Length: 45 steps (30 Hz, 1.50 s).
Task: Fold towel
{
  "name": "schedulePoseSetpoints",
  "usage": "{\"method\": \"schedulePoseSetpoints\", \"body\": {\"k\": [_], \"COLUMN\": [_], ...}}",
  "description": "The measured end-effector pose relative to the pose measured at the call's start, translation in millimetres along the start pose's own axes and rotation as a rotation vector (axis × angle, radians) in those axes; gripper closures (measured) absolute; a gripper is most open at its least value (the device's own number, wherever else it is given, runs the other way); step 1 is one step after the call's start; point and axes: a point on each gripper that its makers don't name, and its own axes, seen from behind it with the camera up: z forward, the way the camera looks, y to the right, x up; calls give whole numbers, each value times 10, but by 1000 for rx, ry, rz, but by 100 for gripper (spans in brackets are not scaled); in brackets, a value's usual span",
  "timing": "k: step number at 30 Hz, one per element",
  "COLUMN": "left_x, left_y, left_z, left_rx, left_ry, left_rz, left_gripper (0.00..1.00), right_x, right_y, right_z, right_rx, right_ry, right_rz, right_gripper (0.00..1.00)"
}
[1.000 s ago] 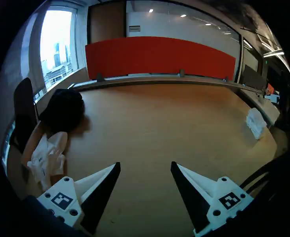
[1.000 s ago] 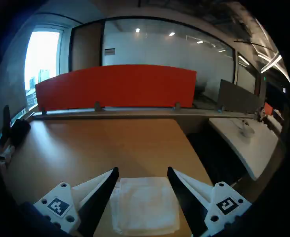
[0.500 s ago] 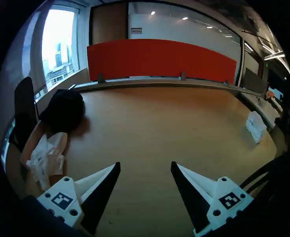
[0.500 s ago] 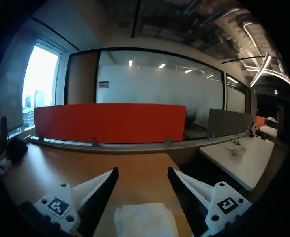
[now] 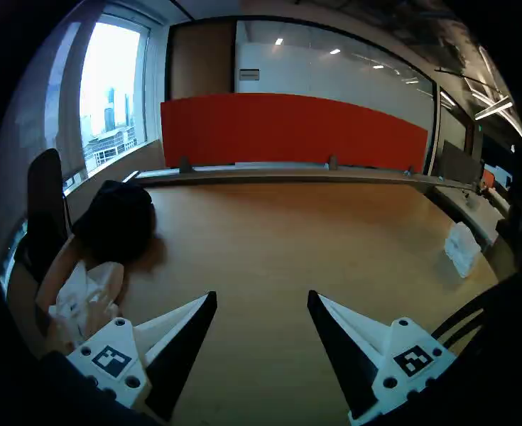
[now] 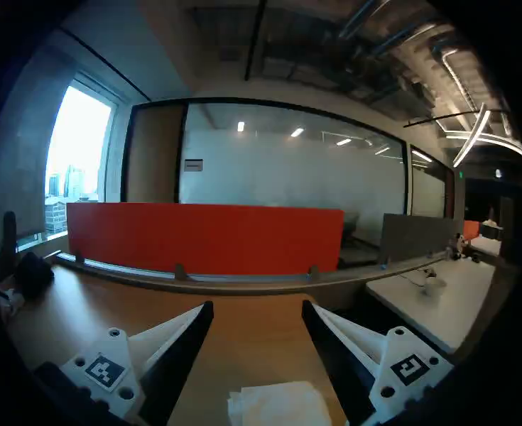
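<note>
- Left gripper view, item one: the left gripper (image 5: 261, 298), claw released. We see its two white fingers spread wide with only bare desk between them.
- Item two: the red partition (image 5: 292, 131), our landmark, standing upright along the far edge of the wooden desk (image 5: 282, 234).
- Item three: the folded towel (image 5: 463, 247), white. It lies on the desk well in front of the partition's right end, near the desk's right edge and well apart from the claw.
- Item four: a black bag (image 5: 115, 216), on the desk in front of the partition's left end.
- Item five: a crumpled white bundle (image 5: 83, 302), nearer to us than the bag and farther from the partition. We cannot tell whether it is cloth or bag.
- Item six: a window (image 5: 111, 106), left of the partition.
- Right gripper view, item one: the right gripper (image 6: 257, 309), claw released, fingers apart and gripping nothing.
- Item two: the red partition (image 6: 204, 238), straight ahead across the wooden desk (image 6: 253, 334).
- Item three: the folded towel (image 6: 282, 405), flat on the desk on our side of the partition. It sits low between the finger bases, and we see a gap on either side.
- Item four: a grey partition (image 6: 410, 245), right of the red one, with a white desk (image 6: 431, 298) in front of it.
- Item five: a window (image 6: 76, 170), left of the red partition.
</note>
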Motion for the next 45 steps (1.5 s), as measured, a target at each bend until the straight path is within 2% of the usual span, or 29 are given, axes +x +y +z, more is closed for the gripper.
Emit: {"method": "schedulePoseSetpoints", "body": {"k": [8,21,27,36,45], "left_x": [358,1099,1385,1682,1819], "left_y": [-118,-285,-320,-297,-350], "left_z": [100,175,195,208,205], "left_rx": [15,38,44,37,45], "left_ry": [81,234,292,350,396], "left_rz": [-4,-3,-10,-10,-33], "left_gripper": [6,6,6,6,6], "right_x": [179,354,426,420,445], "right_y": [-312,-874,-1132,-1537,-1649], "right_z": [-1,43,65,97,120], "right_rx": [33,89,103,137,131], "right_ry": [25,42,54,52,62], "right_rz": [-8,-8,-2,-4,15], "right_gripper": [4,4,4,4,4]}}
